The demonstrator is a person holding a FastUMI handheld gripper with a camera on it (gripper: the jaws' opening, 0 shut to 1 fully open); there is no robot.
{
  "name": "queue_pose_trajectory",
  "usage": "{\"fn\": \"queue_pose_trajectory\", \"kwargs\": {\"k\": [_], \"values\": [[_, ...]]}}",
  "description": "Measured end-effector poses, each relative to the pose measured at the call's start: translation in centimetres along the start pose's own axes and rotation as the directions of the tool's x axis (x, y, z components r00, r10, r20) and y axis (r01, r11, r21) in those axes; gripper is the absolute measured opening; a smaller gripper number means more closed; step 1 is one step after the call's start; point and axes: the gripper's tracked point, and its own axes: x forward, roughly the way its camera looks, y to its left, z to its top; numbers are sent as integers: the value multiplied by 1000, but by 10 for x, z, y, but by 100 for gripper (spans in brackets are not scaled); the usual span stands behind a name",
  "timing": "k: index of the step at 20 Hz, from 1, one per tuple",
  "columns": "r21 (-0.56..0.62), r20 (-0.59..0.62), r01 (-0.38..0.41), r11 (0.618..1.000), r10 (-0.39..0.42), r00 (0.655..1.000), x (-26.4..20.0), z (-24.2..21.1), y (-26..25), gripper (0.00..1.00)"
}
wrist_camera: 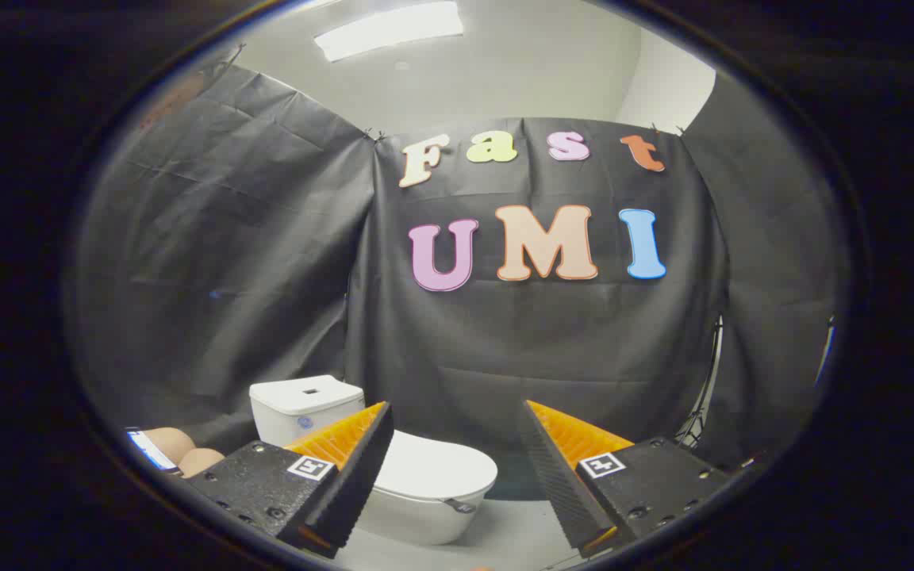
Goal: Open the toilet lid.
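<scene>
A small white toilet [417,507] stands on the floor ahead of me, against the black cloth wall. Its lid [435,464] lies flat and closed over the bowl. The square tank [306,404] rises behind it, partly hidden by my left finger [346,468]. My gripper [457,412] is open, its two fingers spread wide with nothing between them. The lid's front part lies just beyond and between the fingers, closer to the left one. The right finger [564,464] stands clear of the toilet.
A person's hand [179,448] holding a phone-like device shows beside the left finger. The pale floor [505,539] spreads in front of the bowl. A stand's thin legs [699,428] lean at the cloth wall beyond the right finger.
</scene>
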Motion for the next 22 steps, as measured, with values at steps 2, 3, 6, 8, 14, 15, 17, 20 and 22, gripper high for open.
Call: {"fn": "queue_pose_trajectory", "kwargs": {"k": [2,3,6,8,14,15,17,20,22], "values": [[2,1,1,1000,-1,1000,-1,0,1,97],[0,-3,3,1000,-3,1000,0,-2,1,97],[-7,-9,-4,1000,4,1000,0,-4,5,97],[-8,-12,-6,1000,6,1000,0,-4,7,97],[3,-16,-6,1000,6,1000,0,-8,7,97],[8,-20,-7,1000,8,1000,1,-10,7,97],[7,-39,-7,1000,8,999,4,-16,7,97],[23,-68,-15,1000,17,998,13,-28,9,97],[39,-102,-13,999,17,995,24,-40,8,97]]}}
